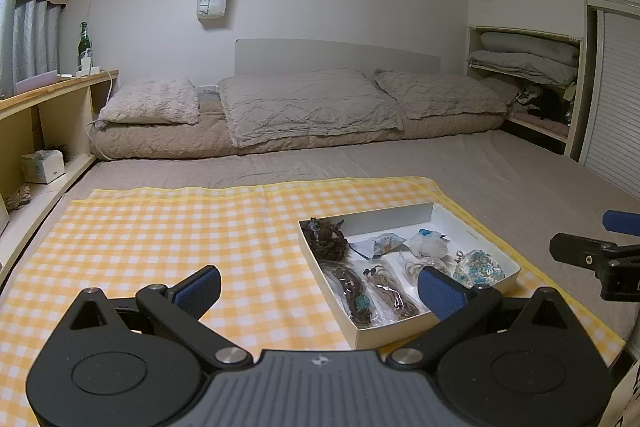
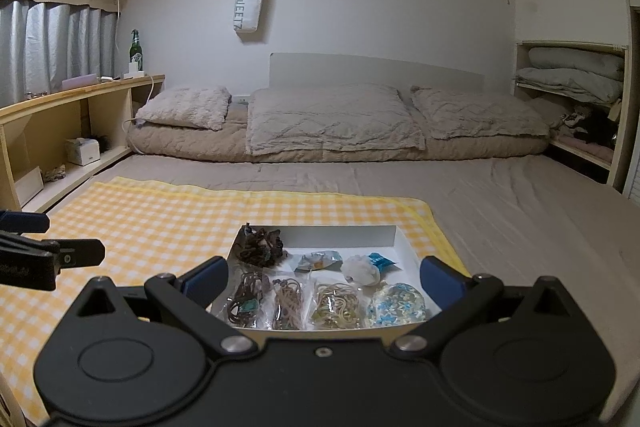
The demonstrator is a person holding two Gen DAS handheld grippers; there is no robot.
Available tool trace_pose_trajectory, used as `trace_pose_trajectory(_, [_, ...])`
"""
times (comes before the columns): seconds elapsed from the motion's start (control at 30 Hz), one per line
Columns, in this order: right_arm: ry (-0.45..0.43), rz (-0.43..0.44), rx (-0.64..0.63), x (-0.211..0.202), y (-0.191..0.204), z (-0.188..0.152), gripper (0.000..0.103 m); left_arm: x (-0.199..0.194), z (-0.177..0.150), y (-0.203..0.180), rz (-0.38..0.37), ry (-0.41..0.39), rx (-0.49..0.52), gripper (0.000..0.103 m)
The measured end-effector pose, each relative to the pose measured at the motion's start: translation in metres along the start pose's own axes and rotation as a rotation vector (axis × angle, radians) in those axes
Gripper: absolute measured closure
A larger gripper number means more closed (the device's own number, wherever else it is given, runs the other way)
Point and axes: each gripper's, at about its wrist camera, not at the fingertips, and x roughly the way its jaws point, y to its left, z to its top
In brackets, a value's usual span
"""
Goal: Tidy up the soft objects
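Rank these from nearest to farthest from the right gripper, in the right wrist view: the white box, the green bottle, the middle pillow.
1. White box, directly before the right gripper, on the checked cloth.
2. Middle pillow, at the bed's head, centre.
3. Green bottle, on the far-left shelf.

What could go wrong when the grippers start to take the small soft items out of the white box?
1. The bagged cords lie side by side; the open right gripper may pinch two bags at once.
2. The white box sits on a checked cloth over soft bedding, so pushing may tip it.
3. The left gripper is close and could collide.
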Motion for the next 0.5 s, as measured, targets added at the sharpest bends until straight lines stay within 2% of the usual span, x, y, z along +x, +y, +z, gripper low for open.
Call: trace_pose_trajectory(0.5, [0.002, 0.001, -0.003, -0.0005, 0.0013, 0.0, 0.0, -0.0004, 0.0004, -0.0008, -0.001, 0.0, 0.001, 0.0])
